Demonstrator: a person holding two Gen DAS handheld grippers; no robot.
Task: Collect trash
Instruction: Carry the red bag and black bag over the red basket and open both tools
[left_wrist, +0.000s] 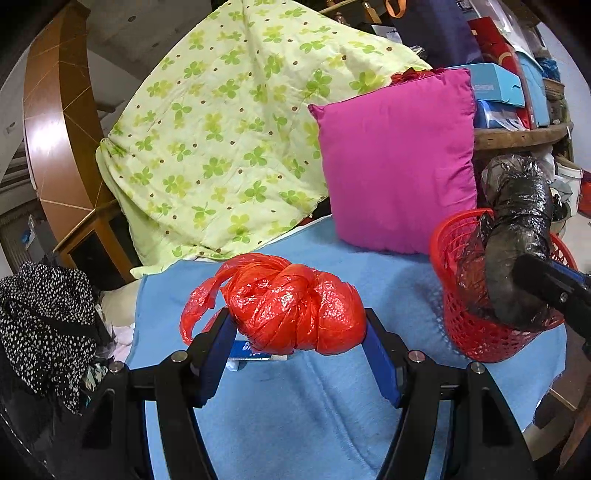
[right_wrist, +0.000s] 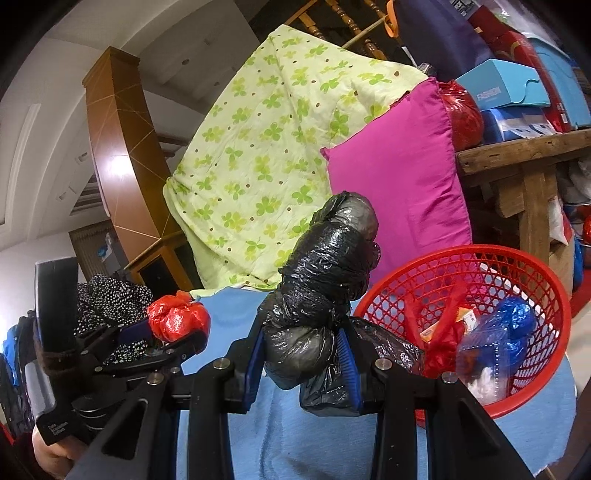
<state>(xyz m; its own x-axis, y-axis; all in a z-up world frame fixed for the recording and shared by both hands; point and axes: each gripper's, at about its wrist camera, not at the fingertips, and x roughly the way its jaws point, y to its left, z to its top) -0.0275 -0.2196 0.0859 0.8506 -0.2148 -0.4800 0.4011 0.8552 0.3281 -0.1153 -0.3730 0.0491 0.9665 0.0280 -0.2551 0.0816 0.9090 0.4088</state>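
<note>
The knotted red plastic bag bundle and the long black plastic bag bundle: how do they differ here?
The knotted red plastic bag bundle is short and rounded; the long black plastic bag bundle is taller and sausage-shaped. The red one sits crosswise in the left gripper; the black one stands nearly upright in the right gripper, closer to the red mesh basket. Both are crumpled, glossy plastic, each clamped between blue-padded fingers above the blue cloth.

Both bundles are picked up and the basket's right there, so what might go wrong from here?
1. The right hand-held gripper pinches only the low end of the tall black plastic bag bundle; its top-heavy upper part may tip or slip out.
2. The red mesh plastic basket already holds bagged trash, so additions could roll off.
3. The knotted red plastic bag bundle in the left hand-held gripper has loose tails that might snag on the mesh.
</note>
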